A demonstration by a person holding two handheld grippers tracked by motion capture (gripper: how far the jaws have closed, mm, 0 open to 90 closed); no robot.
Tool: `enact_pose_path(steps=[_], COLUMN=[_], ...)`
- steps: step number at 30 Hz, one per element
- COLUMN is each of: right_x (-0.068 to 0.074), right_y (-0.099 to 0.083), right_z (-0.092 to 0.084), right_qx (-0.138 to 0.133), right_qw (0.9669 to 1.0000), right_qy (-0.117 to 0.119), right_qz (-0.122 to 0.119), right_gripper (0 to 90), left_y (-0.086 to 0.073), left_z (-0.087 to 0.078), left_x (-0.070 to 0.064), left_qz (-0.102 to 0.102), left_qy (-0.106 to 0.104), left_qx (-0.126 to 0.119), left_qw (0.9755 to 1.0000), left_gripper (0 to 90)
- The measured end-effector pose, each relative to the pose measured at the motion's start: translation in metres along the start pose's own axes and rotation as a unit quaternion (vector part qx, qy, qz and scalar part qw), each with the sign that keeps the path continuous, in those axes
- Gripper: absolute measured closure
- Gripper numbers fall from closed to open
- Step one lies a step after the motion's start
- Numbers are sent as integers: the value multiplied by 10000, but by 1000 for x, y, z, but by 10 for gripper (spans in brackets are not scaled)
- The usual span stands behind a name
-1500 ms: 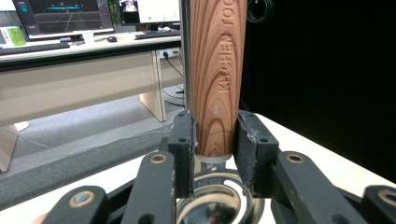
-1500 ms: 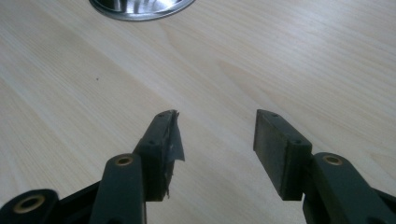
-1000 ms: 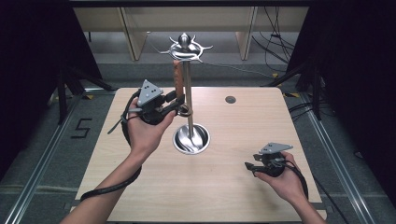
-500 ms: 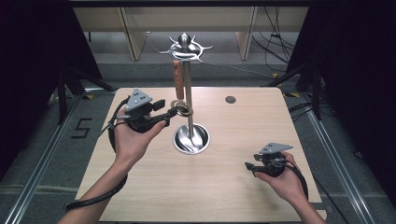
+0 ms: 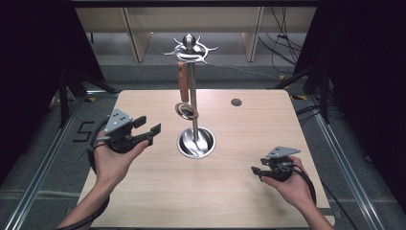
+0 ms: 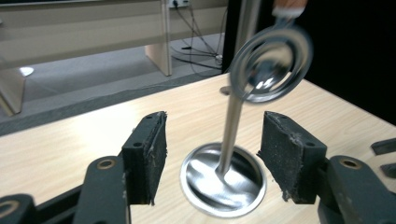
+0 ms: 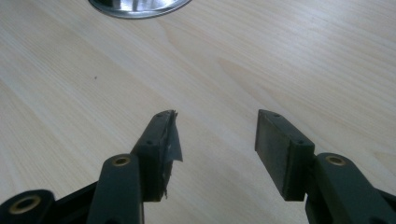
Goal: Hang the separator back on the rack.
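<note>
A steel utensil stand [image 5: 194,125] rises from a round base [image 5: 196,143] at the table's middle, with hooks at its top [image 5: 190,47]. From a hook hangs a utensil with a brown handle [image 5: 182,81] and a shiny ring-shaped end [image 5: 186,111] beside the pole. My left gripper [image 5: 151,125] hovers left of the stand, open; its jaws have just been opening and nothing is between them. In the left gripper view the ring [image 6: 271,65] and base [image 6: 224,179] lie beyond the gripper [image 6: 212,154]. My right gripper [image 5: 256,171] rests low at the table's right, open and widening slightly, its jaws over bare wood [image 7: 215,140].
A small dark round hole [image 5: 236,102] sits in the tabletop behind the stand. The wooden table [image 5: 287,124] ends at metal floor rails on both sides. Wooden furniture legs [image 5: 136,38] and cables lie on the floor behind. The stand's base edge [image 7: 135,5] shows at the top of the right gripper view.
My left gripper has let go of the utensil's ring end, opened wide and drawn back to the left and down. The utensil now hangs free by the pole. The right hand stayed put.
</note>
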State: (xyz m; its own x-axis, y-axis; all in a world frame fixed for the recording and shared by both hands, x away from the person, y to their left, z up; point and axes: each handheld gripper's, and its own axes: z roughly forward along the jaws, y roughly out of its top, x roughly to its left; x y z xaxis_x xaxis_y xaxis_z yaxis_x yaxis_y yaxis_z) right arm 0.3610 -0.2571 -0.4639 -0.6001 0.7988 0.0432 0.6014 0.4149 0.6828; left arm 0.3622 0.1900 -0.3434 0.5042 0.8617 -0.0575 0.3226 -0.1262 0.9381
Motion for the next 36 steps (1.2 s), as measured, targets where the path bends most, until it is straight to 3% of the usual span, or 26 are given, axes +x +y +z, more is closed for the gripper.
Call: enact_pose_path(steps=[8,9,13,25,36], right_x=[2,0,1,1,0], right_y=[0,-1,-1,-1,-2], right_z=[-1,0,2,2,4], right_qx=[44,-1,-42,74,110], right_qw=[10000,9999,10000,10000,9999], right_qy=[-13,-41,-34,-6,-13], right_qz=[36,-112,-30,-41,-73], right_gripper=[482,482,481,470,465], left_y=[-30,-34,-45,-88,-113], left_z=[-13,-14,-18,-22,-22], left_x=[13,15,21,43,68], left_qz=[-137,-165,-298,-381,-470], left_qy=[30,44,48,318,536], left_qx=[93,103,143,498,747], left_qw=[9999,9998,9994,9975,9947], left_gripper=[393,393,396,391,386])
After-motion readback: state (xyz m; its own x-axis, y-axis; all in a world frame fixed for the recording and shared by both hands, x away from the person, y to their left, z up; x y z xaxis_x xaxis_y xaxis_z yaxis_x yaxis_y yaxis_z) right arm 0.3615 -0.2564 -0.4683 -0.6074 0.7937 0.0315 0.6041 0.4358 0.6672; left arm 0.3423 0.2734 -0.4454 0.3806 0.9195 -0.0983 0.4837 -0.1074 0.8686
